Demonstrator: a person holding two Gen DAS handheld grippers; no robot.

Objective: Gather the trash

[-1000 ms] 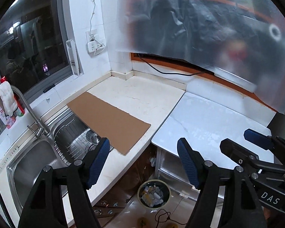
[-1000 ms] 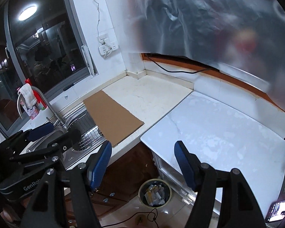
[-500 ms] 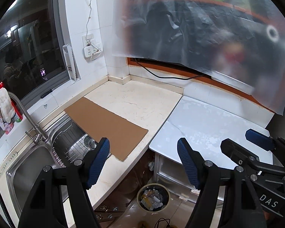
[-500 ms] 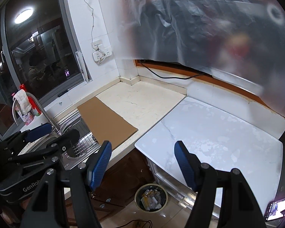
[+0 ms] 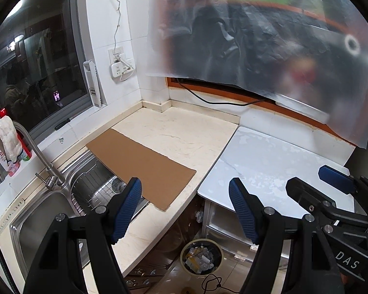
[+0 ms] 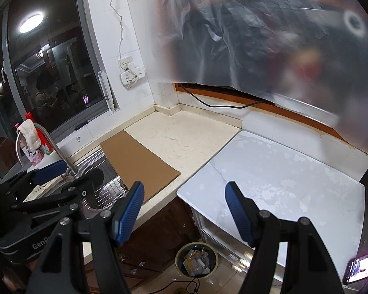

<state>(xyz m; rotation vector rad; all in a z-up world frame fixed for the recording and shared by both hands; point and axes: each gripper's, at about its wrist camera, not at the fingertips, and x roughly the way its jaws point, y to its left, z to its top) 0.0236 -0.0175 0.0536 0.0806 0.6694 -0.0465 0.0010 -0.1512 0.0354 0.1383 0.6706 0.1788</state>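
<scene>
My two wrist views: high above the counter corner [image 5: 184,134], facing down; both share the trash bin [image 6: 196,259] at 6 o'clock.

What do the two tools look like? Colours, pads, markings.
Both match: the left tool and right tool have matte black angular frames with silver rivets and blue ribbed finger pads. White lettering reads "DAS" on the right one and a cut-off "GenR…" on the left. No cables or sleeves visible.
</scene>
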